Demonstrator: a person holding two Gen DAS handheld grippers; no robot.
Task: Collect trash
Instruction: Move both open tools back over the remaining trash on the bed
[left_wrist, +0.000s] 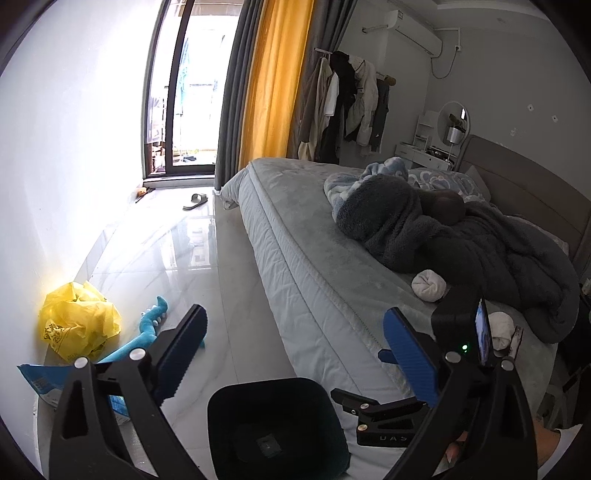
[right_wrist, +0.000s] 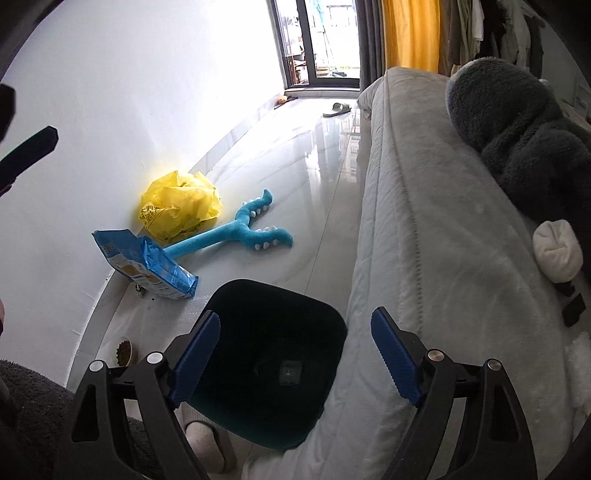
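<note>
Still uncollected, the crumpled yellow bag (right_wrist: 181, 206) and blue packet (right_wrist: 147, 264) lay on the floor by the wall; the dark bin (right_wrist: 273, 332) stood nearer, against the bed (right_wrist: 424, 258). Both the right gripper (right_wrist: 295, 354) and left gripper (left_wrist: 295, 350) had jaws wide, empty.

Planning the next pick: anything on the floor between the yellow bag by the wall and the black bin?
Partly. The blue snack bag and the blue plush toy lie on the floor between the yellow bag and the black bin. Both grippers are open and empty.
</note>
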